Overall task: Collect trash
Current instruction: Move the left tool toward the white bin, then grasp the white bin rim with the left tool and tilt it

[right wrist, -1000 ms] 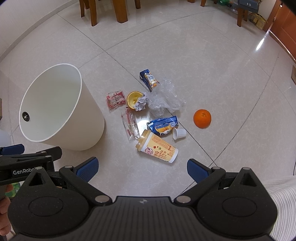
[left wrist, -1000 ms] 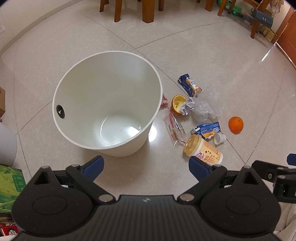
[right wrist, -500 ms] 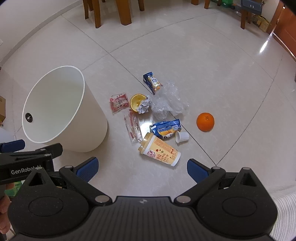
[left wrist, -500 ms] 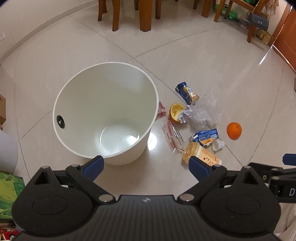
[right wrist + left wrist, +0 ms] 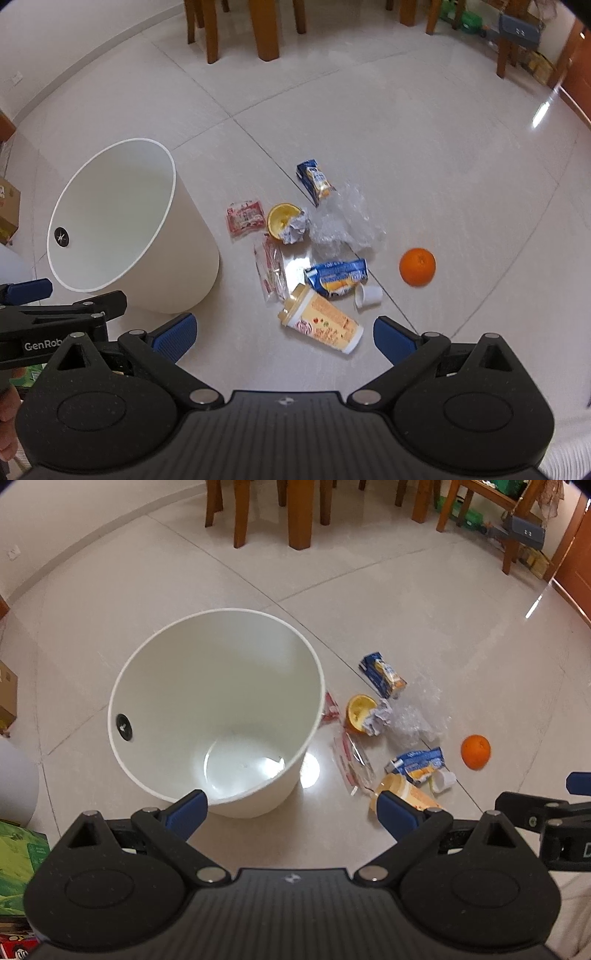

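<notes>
An empty white bin (image 5: pixel 218 709) (image 5: pixel 122 229) stands on the tiled floor. To its right lies a heap of trash: a yellow paper cup (image 5: pixel 321 325) (image 5: pixel 410 794) on its side, two blue cartons (image 5: pixel 336 277) (image 5: pixel 314 181), a clear plastic bag (image 5: pixel 343 225), a half orange peel with crumpled paper (image 5: pixel 284 221), a red wrapper (image 5: pixel 245 218), a clear wrapper (image 5: pixel 271 273), a small white cup (image 5: pixel 369 297) and a whole orange (image 5: pixel 417 266) (image 5: pixel 475 751). My left gripper (image 5: pixel 291 810) hangs open above the bin's near rim. My right gripper (image 5: pixel 284 334) is open above the paper cup. Both are empty.
Wooden chair and table legs (image 5: pixel 301 513) stand at the far end. A cardboard box (image 5: pixel 7 694) and a green box (image 5: pixel 18 867) sit at the left. An orange wooden door (image 5: pixel 572 554) is at the far right. Bare tiles (image 5: pixel 406 129) stretch beyond the trash.
Both grippers have pulled back and up, so the bin and trash look smaller and lower, with more of the chair legs in view. Nothing on the floor has moved.
</notes>
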{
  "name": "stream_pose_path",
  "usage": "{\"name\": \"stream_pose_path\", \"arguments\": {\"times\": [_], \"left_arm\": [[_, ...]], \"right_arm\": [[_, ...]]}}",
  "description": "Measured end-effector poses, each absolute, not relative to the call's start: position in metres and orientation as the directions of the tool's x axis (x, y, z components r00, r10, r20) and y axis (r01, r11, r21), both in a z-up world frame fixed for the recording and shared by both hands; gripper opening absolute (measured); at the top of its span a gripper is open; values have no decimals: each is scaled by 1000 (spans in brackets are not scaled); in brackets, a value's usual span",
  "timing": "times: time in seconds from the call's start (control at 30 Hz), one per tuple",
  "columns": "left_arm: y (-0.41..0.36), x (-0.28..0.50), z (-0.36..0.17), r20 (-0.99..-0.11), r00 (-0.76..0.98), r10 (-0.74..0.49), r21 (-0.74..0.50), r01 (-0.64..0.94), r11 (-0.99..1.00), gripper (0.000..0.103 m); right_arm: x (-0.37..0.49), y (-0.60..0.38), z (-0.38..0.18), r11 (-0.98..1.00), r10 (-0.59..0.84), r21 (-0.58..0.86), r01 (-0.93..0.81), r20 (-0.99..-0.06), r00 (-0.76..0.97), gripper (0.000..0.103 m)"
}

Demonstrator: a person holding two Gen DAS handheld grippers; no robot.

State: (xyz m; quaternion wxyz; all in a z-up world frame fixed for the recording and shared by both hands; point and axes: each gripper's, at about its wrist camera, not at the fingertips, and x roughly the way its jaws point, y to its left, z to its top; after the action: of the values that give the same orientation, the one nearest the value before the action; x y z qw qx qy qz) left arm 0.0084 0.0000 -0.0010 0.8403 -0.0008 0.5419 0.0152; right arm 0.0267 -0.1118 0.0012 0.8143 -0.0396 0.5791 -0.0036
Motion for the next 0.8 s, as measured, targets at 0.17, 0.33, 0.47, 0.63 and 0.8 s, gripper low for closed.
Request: {"name": "stream_pose_path", "arguments": {"times": [0.17, 0.33, 0.47, 0.63, 0.8], "left_arm": [[5, 10, -3, -886, 459, 61, 50, -37, 998, 98], [23, 20, -7, -908, 417, 38, 7, -74, 997, 98], [50, 36, -12, -924, 377, 62, 11, -135, 991, 98], [79, 62, -17, -922, 359, 146, 100, -143, 985, 97], [108, 86, -25, -923, 349, 161, 95, -197, 976, 92]], "right_arm": [[33, -106, -11, 995, -26, -56, -84, -945, 326, 103], [35, -105, -22, 992, -22, -62, -107, -939, 343, 103], [38, -113, -31, 994, -17, -52, -96, -943, 332, 103], [41, -123, -38, 996, -19, -43, -72, -949, 316, 103], [44, -130, -43, 999, -4, -19, -48, -956, 292, 103]]}}
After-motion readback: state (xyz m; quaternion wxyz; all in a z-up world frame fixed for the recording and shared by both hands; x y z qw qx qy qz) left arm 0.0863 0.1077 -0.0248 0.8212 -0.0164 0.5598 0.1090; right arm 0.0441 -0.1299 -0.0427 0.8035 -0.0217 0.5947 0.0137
